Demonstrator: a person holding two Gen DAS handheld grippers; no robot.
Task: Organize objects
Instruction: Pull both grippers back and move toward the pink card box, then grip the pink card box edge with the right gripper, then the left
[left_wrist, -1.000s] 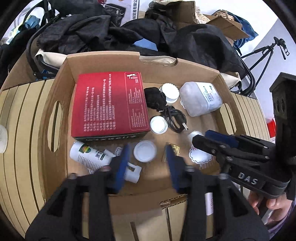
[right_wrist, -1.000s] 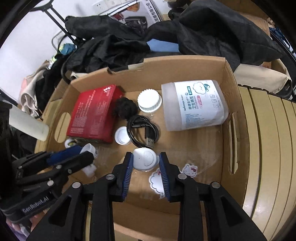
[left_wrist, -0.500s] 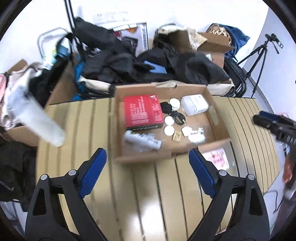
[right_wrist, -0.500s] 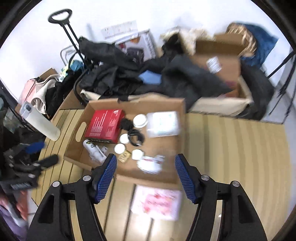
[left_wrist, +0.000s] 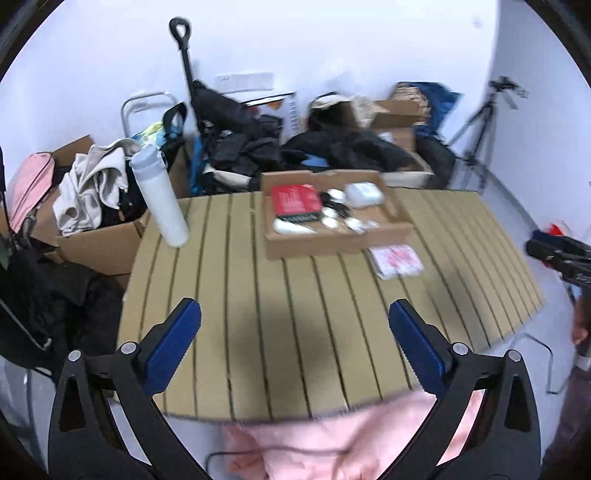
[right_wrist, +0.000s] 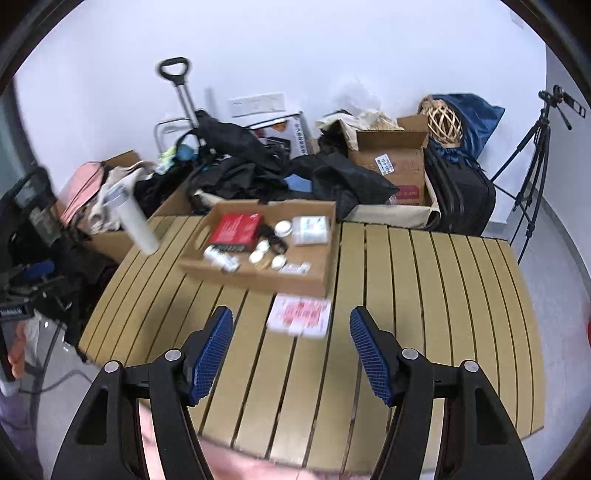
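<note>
With most objects gathered in the cardboard box (right_wrist: 258, 275) near the surface's (right_wrist: 424, 295) far edge, both tools, left (left_wrist: 295, 347) and right (right_wrist: 291, 354), hang empty, jaws just spread wide.

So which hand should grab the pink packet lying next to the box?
Probably the right gripper: the pink packet lies just ahead between its open, empty jaws. From the left gripper, also open and empty, it sits off to the right.
</note>
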